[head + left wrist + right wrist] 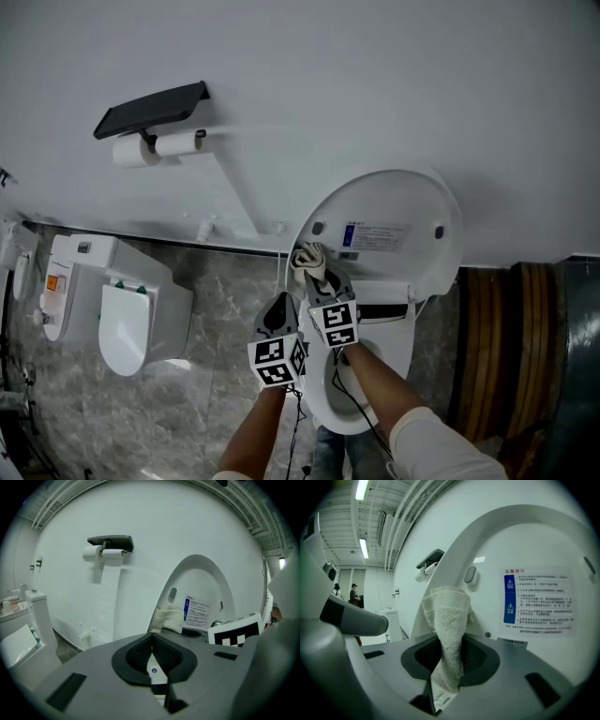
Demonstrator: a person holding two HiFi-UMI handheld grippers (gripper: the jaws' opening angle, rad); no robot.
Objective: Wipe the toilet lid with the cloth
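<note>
Right gripper: jaws closed on the cloth, a pale terry cloth. The pads pinch a hanging fold; the rest is bunched above and ahead of the tips. In the right gripper view the cloth stands between the jaws and runs down past them.

Cloth sits at the lower left of the toilet lid, on the lid's inner face, just beside a small grey bumper. Cannot tell whether it presses on the surface. Lid is raised upright against the white wall; a printed label with a blue strip lies right of the cloth.

Left gripper: jaws fully together, nothing between them. Held just left of and below the right gripper, well clear of the cloth, pointed toward the lid's left edge.

Open toilet seat shows beneath both forearms. A black holder with two paper rolls hangs on the wall to the upper left. A second toilet stands far left on the grey marble floor.
</note>
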